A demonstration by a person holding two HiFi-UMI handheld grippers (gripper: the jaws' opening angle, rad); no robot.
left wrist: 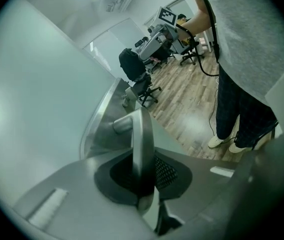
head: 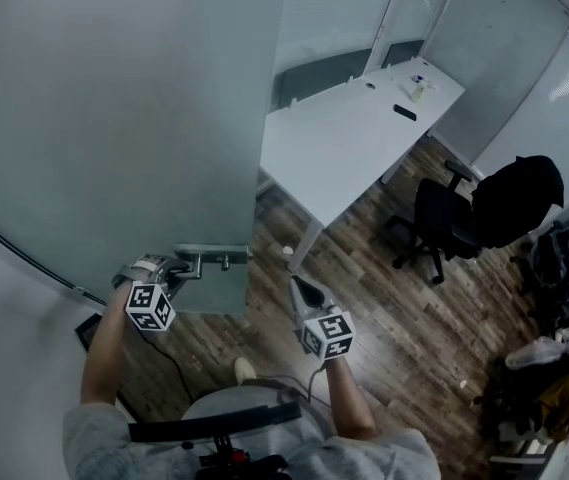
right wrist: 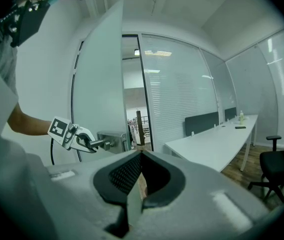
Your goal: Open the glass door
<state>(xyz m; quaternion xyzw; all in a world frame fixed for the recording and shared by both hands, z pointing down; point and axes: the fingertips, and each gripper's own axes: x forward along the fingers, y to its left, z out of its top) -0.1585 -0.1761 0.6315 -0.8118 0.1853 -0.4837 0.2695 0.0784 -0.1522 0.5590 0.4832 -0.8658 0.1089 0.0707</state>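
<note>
The left gripper is clamped on the door handle, with the metal lever squeezed between its pads. The handle is fixed to a metal plate at the free edge of the frosted glass door. The door stands partly open, its edge near the near end of the long white desk. The right gripper is closed tight on nothing and is held in the air, apart from the door. At the desk's far end stands a small bottle; its contents cannot be made out. A black office chair stands beside the desk's right edge.
</note>
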